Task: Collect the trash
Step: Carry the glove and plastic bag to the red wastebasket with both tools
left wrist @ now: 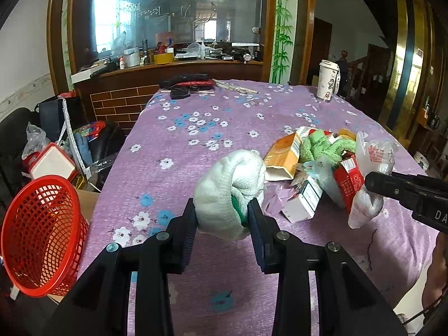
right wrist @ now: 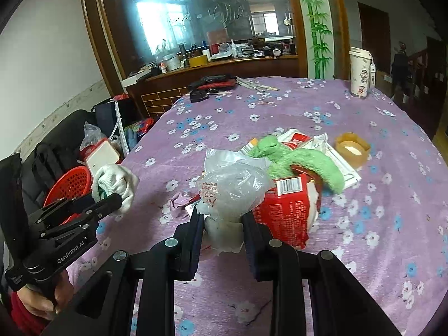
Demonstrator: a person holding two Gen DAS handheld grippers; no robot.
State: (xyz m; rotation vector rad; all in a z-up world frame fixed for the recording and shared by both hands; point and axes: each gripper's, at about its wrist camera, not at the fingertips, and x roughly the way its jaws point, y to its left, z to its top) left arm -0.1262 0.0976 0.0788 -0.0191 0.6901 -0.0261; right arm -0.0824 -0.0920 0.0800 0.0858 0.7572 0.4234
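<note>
1. We see the left gripper (left wrist: 222, 215) with its fingers (left wrist: 187, 232) clenched on a white knitted glove (left wrist: 232, 184); the glove is bunched into a lump, with a patch of green showing at the pinch; it hangs above the counter (left wrist: 196, 140), which wears a purple cloth with white and blue flowers.
2. The right gripper (right wrist: 222, 232) has its fingers (right wrist: 196, 235) clenched on a clear plastic bag (right wrist: 235, 184); the bag is crumpled and cloudy, with red print on one side; it is held just in front of the trash pile.
3. The pile lies on the counter, right of the glove; in it we make out a torn red carton (right wrist: 288, 212) with a barcode, an orange box (left wrist: 282, 154) lying open, a white pack (left wrist: 302, 204), a fuzzy green cloth (right wrist: 302, 162) draped over the top, and a crumpled purple scrap (right wrist: 179, 204).
4. A roll of brown tape (right wrist: 352, 148) sits near the pile; a tall white cup (left wrist: 327, 79) stands well apart at the far edge.
5. A red mesh basket (left wrist: 42, 235) sits tilted just off the counter's left edge; its lower part is cut off from us.
6. The print on the bag and cartons is too small to read; whatever lies under the green cloth is hidden; only part of a hand (right wrist: 42, 296) shows on the left gripper's handle.
</note>
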